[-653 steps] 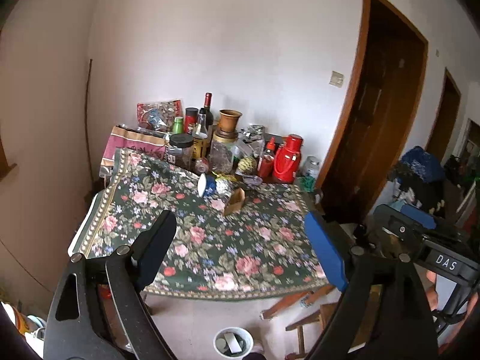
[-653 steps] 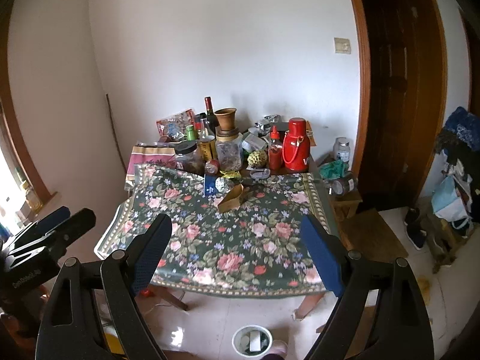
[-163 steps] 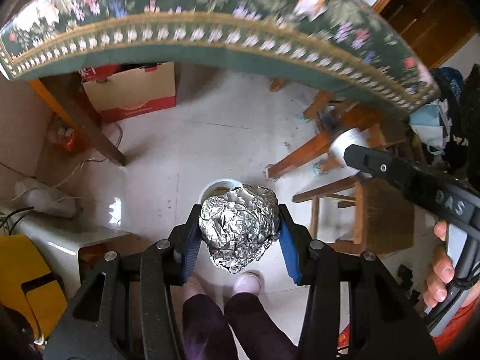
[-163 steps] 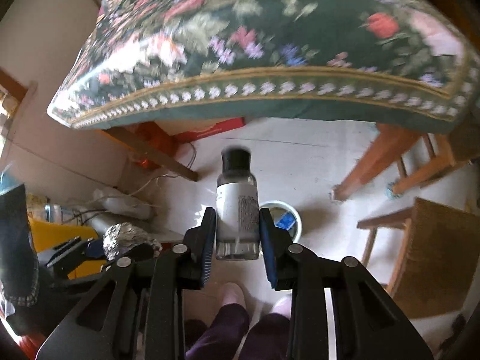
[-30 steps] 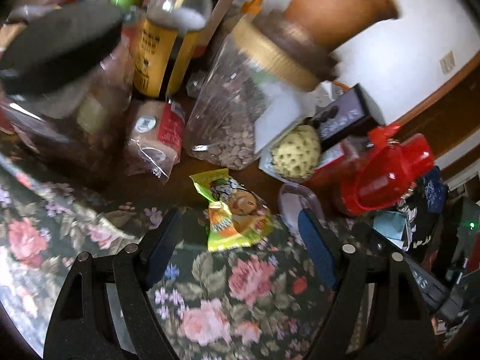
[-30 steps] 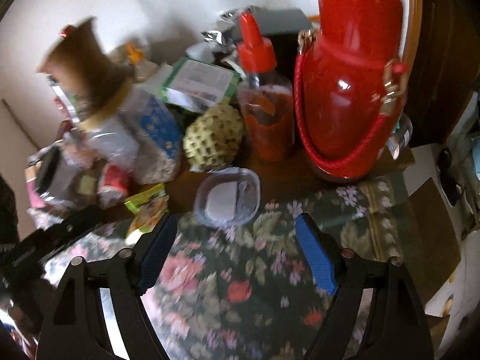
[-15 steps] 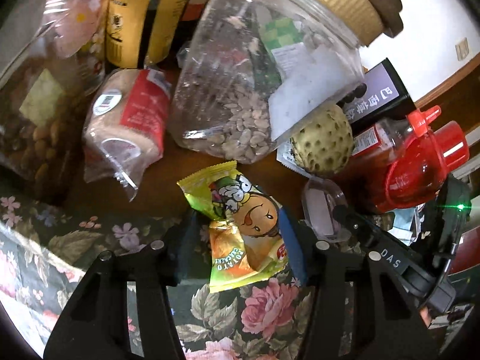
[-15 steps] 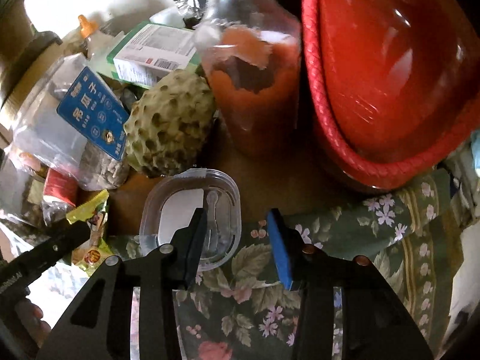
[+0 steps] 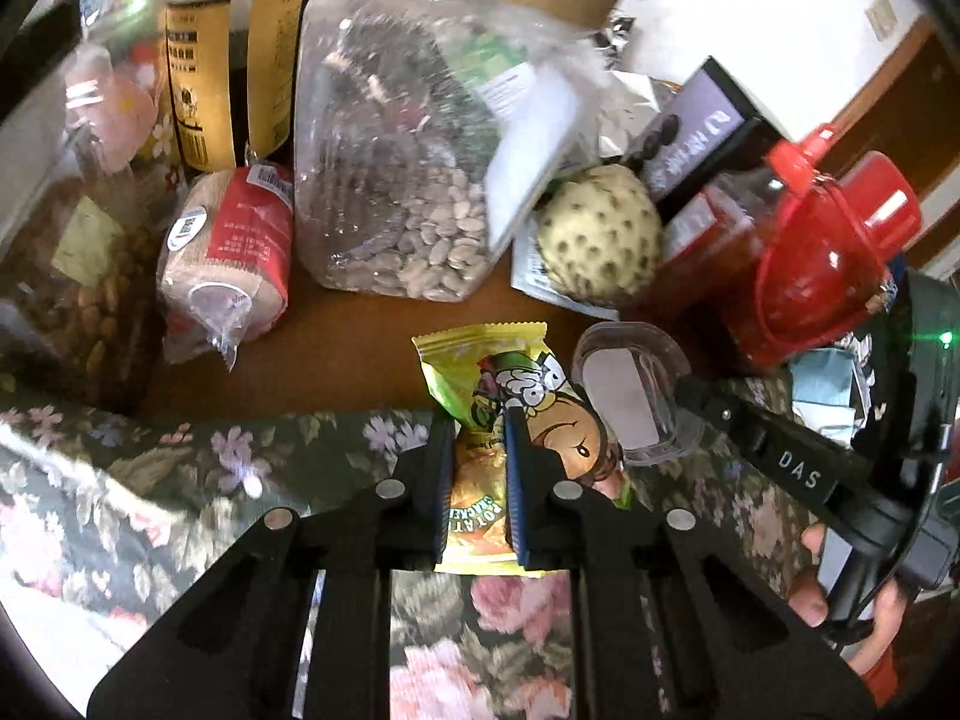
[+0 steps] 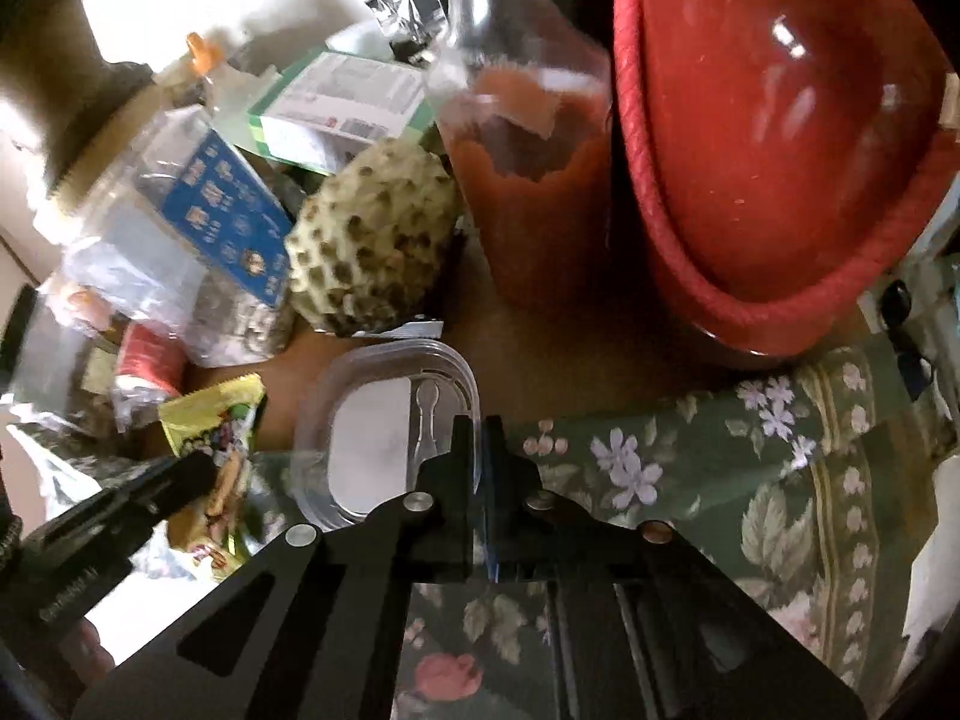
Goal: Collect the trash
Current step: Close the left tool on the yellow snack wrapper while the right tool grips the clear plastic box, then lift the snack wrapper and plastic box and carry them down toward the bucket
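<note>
Wrapper (image 9: 480,480) and tub (image 10: 384,438) rim sit pinched in your jaws, just closed; lifting fast beside the sauce bottle (image 10: 528,168) could topple it.

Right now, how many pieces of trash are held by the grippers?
2. The yellow-green crinkled snack wrapper sits between the left gripper fingers; the clear plastic lidded container has its rim pinched by the right gripper.

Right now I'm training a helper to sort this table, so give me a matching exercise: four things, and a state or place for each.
Things:
1. snack wrapper
2. clear lid
3. scaly fruit
4. red flask

States:
A. rim pinched by the right gripper
B. standing at the far right
C. squeezed in the left gripper
D. lying untouched beside the sauce bottle

Pairs: 1-C, 2-A, 3-D, 4-B
</note>
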`<action>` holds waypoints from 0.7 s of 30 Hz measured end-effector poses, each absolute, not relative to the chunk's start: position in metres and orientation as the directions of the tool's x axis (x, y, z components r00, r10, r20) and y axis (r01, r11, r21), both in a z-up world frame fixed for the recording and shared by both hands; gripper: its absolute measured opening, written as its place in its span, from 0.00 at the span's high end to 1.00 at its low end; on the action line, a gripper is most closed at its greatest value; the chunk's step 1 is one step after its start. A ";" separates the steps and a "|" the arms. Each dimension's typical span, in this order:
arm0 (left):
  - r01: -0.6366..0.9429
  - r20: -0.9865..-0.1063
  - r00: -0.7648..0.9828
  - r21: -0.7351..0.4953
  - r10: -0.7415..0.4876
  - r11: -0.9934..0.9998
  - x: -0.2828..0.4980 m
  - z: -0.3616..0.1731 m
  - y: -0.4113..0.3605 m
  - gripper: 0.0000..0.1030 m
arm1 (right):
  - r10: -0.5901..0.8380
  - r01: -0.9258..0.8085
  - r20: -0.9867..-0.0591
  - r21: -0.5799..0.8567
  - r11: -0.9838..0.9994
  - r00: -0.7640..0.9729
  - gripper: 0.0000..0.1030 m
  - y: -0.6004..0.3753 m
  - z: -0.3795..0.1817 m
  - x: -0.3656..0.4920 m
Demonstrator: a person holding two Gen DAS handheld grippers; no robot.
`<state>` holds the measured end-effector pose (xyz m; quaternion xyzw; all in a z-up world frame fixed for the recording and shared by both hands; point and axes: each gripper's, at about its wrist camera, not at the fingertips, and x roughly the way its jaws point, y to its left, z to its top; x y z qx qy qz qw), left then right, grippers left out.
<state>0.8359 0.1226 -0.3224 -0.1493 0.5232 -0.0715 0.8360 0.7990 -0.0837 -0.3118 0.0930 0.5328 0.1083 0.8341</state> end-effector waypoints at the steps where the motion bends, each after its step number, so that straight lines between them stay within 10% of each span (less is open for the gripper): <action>1: -0.036 -0.851 0.447 -0.326 -0.276 0.945 0.833 -0.319 0.121 0.86 | 0.281 -0.088 -0.864 0.269 0.959 0.418 0.98 -0.085 -0.306 0.794; 21: -0.059 -0.752 0.628 -0.302 -0.200 0.951 0.727 -0.203 0.076 0.86 | 0.323 -0.212 -0.775 0.245 0.946 0.543 0.98 -0.158 -0.211 0.695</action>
